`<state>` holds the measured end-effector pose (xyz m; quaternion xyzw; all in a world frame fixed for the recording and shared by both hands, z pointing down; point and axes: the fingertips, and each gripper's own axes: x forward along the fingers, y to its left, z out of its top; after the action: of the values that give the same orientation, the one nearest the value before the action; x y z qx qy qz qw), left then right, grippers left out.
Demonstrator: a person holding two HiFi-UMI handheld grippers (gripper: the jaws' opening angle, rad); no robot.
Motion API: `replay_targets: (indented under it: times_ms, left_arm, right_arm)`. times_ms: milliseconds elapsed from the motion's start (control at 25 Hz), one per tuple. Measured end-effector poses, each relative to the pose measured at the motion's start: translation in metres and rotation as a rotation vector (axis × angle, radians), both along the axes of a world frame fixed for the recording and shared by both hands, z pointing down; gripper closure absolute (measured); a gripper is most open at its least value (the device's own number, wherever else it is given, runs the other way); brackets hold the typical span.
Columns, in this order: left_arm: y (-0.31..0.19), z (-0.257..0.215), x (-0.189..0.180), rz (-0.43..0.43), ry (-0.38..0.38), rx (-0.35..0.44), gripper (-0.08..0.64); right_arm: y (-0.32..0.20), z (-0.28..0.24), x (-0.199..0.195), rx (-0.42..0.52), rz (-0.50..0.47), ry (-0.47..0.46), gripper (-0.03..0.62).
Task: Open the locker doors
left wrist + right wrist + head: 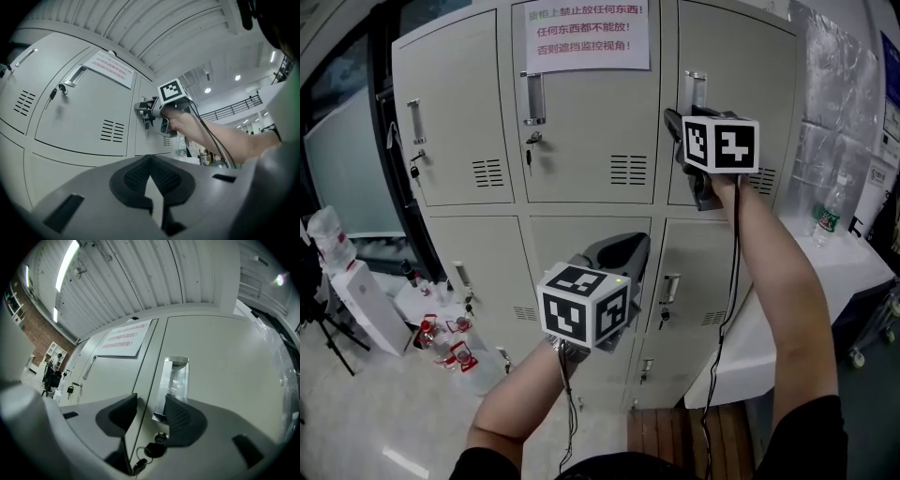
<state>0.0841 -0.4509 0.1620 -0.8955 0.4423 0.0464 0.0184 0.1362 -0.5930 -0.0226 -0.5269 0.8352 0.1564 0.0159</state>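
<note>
Reaching up with my right gripper (150, 409) to the top right locker door (225, 366), which is closed. Its fingers are wide apart, straddling the door's left edge and the bottom of the metal handle (174, 378), gripping nothing. A key (153, 449) sits in the lock just below. My left gripper (150, 161) is lower, in front of the bottom middle door (572, 234), fingers pressed together and empty. All doors in view are closed. There is a paper notice (586, 36) on the top middle door.

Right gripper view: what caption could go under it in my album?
Open right claw poised at the shiny handle of a closed locker door.
</note>
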Motion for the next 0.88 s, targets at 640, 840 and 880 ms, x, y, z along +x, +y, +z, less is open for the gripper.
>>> replay_targets:
  times_ms: [640, 840, 880]
  left_arm:
    - [0.043, 0.006, -0.021, 0.018, -0.015, -0.026, 0.561]
    - [0.061, 0.011, -0.018, 0.045, -0.037, -0.036, 0.561]
    - [0.065, 0.011, -0.018, 0.050, -0.039, -0.037, 0.561]
  right_arm:
    - [0.034, 0.001, 0.014, -0.002, 0.083, -0.002, 0.466]
    - [0.059, 0.001, 0.022, -0.014, 0.014, -0.012, 0.469]
    - [0.064, 0.001, 0.024, -0.015, 0.002, -0.012, 0.469]
